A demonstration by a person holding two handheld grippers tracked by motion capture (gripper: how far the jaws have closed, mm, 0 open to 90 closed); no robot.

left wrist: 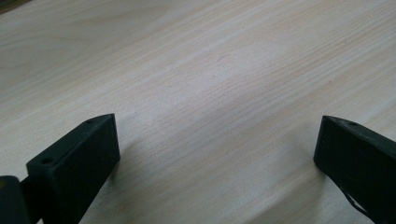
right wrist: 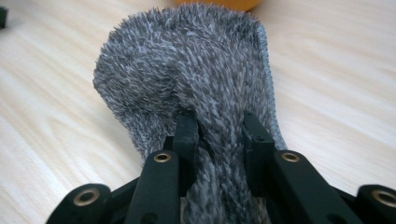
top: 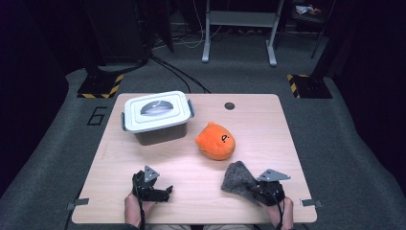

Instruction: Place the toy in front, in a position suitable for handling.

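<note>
The right hand-held gripper point(top: 257, 190) is clamped on a bunched fold of the grey cloth point(top: 238, 179), near the counter's point(top: 258, 129) front edge on the person's right. In the right gripper view the two jaws pinch a ridge of the fluffy pile point(right wrist: 196, 70) between them, while the rest of the cloth fans out ahead with one stitched edge on the right. Gathering a fold this way looks chosen because a flat cloth offers nothing to grab; a pinched ridge gives the jaws something thick to bite. The cloth stands partly raised off the wood, which suggests it is being lifted or dragged. The left hand-held gripper point(top: 160, 191) rests low over bare wood at the front left with its jaws wide apart and nothing between them, seemingly parked out of the way or waiting to help. The orange plush point(top: 215, 141) sits just beyond the cloth, and the lidded box point(top: 155, 116) is farther back left, well apart, its lid closed.
</note>
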